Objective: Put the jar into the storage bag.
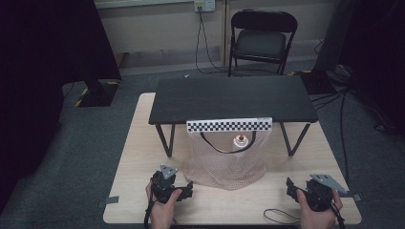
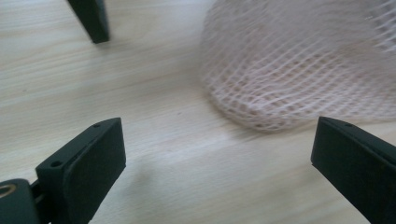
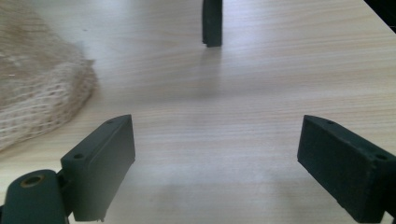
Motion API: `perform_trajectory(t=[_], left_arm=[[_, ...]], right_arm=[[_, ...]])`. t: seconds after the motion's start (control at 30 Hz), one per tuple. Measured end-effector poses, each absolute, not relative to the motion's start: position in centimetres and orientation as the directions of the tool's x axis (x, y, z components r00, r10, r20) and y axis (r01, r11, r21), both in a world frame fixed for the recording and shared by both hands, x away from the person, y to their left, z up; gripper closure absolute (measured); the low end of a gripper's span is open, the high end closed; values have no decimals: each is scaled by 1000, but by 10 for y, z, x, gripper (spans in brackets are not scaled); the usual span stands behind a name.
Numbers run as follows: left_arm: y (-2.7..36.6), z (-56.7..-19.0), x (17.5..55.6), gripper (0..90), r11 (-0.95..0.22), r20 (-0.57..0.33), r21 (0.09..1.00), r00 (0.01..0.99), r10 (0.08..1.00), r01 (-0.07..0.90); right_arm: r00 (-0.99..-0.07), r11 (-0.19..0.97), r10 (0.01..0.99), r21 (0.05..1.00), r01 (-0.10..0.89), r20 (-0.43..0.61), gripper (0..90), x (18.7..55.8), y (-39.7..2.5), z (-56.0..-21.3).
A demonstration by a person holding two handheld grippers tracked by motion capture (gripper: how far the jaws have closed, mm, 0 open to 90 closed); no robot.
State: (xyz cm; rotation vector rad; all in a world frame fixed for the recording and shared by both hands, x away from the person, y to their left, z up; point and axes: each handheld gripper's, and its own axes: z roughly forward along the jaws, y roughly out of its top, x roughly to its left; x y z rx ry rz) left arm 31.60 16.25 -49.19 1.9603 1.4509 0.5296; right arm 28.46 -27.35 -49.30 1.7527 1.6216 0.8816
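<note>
High view: overhead, facing forward-down over desk (image 1: 143, 143). Both gripper views: low, close to desk, sharing the mesh bag (image 2: 299, 65).

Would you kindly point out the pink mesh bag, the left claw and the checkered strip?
Pink mesh bag (image 1: 224, 164): high view, netting's middle.
Left claw (image 1: 187, 189): high view, between its tips.
Black-and-white checkered strip (image 1: 229, 125): high view, strip's centre.

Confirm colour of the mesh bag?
Pale pink-beige netting; the mesh bag shows best in the high view, hanging from a checkered strip.
</note>
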Motion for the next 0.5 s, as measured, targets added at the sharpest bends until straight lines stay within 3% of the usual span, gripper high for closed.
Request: perform_trajectory(t=[0.3, 0.5], left_arm=[[172, -505, 322, 33, -109, -24, 670, 168, 985, 734], [175, -507, 327, 2, -83, -11, 677, 123, 992, 731]], right_arm=[[46, -34, 999, 758, 652, 5, 102, 300, -265, -502], [56, -28, 998, 741, 671, -12, 95, 309, -261, -507]])
